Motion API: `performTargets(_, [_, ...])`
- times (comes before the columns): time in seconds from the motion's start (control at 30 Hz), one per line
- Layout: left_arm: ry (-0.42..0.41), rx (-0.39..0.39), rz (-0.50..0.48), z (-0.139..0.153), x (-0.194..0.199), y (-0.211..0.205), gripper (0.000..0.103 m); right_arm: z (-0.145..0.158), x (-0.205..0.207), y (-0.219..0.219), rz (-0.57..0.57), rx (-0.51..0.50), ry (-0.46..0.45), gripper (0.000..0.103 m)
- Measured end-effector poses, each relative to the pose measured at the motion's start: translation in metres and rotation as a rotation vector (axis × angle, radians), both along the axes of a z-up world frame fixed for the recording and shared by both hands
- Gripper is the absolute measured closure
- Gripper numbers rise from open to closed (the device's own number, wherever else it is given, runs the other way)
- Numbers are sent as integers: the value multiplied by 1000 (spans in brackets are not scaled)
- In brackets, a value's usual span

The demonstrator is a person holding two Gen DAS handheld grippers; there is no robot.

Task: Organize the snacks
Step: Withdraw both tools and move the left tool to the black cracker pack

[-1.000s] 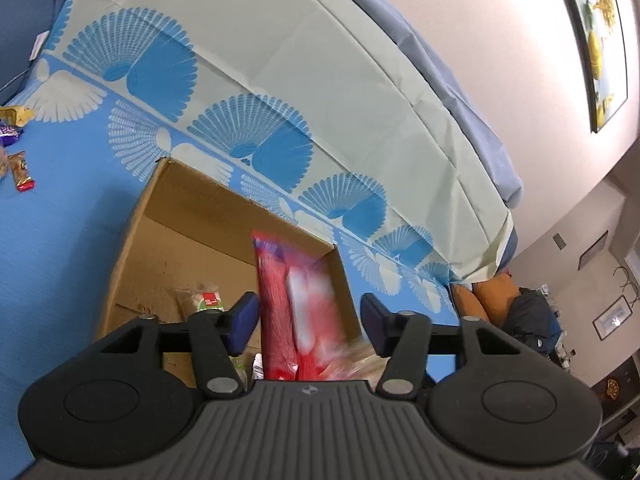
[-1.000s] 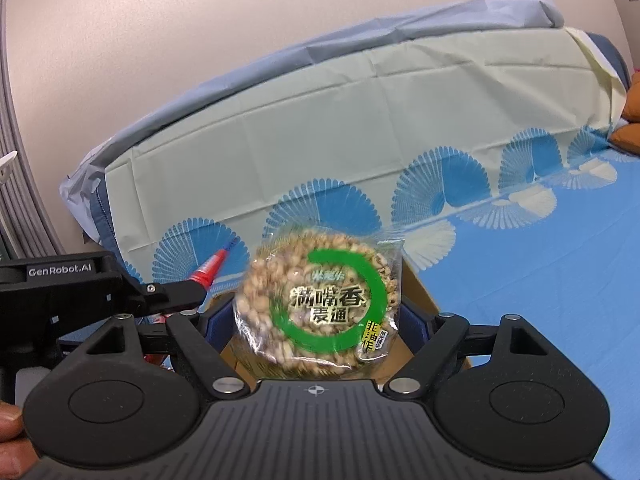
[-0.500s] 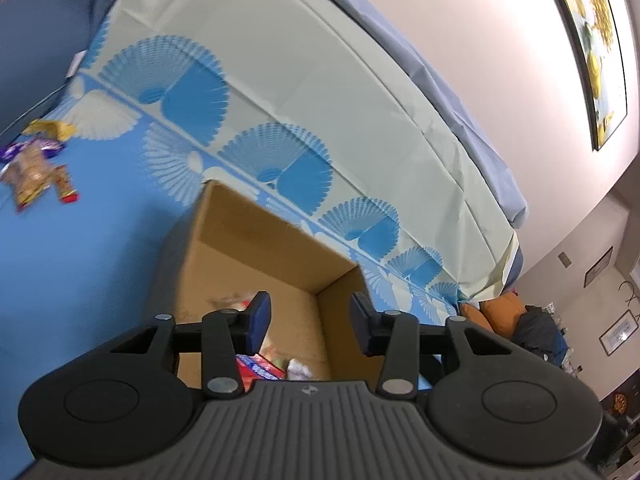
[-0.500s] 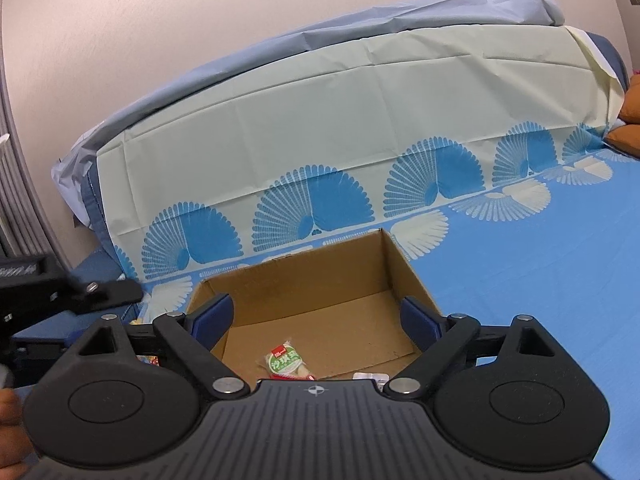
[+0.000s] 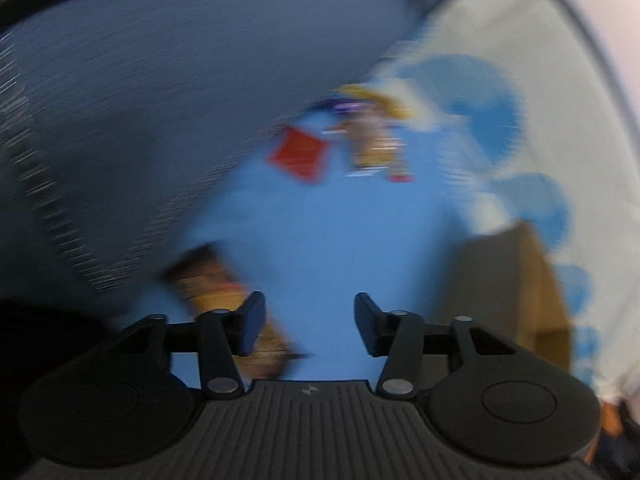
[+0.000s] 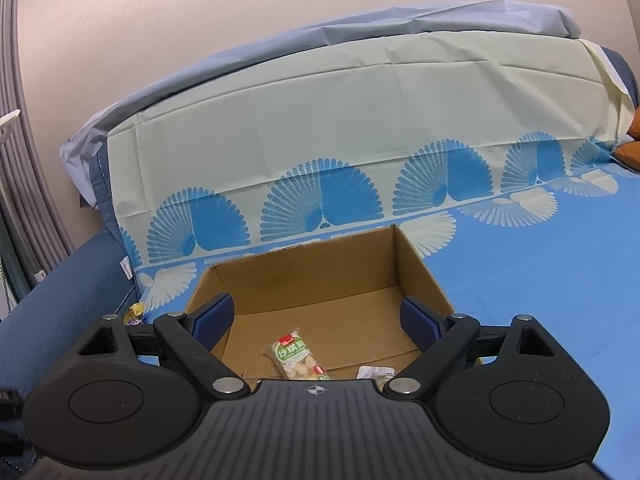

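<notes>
I am working over a wide blue cloth (image 6: 540, 280) that covers the surface, with a pale band printed in blue fans running up against the back cushion (image 6: 360, 128) along its far edge. An open cardboard box (image 6: 424, 276) sits on the cloth close to that far edge, and my right claw (image 6: 316, 320) hangs just above its near rim, jaws spread wide with nothing between them. Inside the box, on the floor near the front wall, lies a green and white snack packet (image 6: 294, 356), and just beside it to the right the corner of a smaller clear packet (image 6: 376, 372) peeks out above my claw's body. The view from my left claw (image 5: 308, 322) is badly smeared, so details are soft; its jaws are opening and only bare blue cloth shows between them. The same box (image 5: 508, 292) appears at the right of that view as a brown block. A dark blue cushion (image 5: 160, 100) fills the upper left. At the left edge of the cloth, beside that cushion, a small heap of loose snacks waits: a red packet (image 5: 302, 154), a tan packet (image 5: 376, 144) touching a yellow one (image 5: 380, 98), and something purple I cannot make out. A brown packet (image 5: 216, 288) lies on the cloth nearer me, partly behind my left claw's left finger (image 5: 250, 322).
</notes>
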State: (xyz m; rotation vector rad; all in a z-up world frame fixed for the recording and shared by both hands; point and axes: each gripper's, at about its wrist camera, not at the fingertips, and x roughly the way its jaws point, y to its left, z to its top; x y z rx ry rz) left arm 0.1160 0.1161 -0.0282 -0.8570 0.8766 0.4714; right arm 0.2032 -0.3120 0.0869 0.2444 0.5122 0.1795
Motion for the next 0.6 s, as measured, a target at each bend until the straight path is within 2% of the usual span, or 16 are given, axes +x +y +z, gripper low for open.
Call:
performTargets(0.1, [97,7,59,-16,-5,8,43,-1,1,4,9,-8,3,12])
performTargets(0.2, [119,11,60,-24,-7,7,41,-2,1,6,11,-18,6,12])
performTargets(0.27, [123,36,50,-26,-3,5,40,-3,2,5,8,-21,10,12])
performTargets(0.37, [127,55,27,-31,3,1,31,-5,3,4,5,-27,16,12])
performTargets(0.47, [158,101,-38,-35,15,-8,29,-7,3,5,8,-42,21,12])
performTargets(0.53, [186,200,-107,-35,23,-22,32,-8,3,6,12,-52,22,12])
performTargets(0.6, [180,261,-170,-33,28,-28,47,-8,3,9,15,-63,23,12])
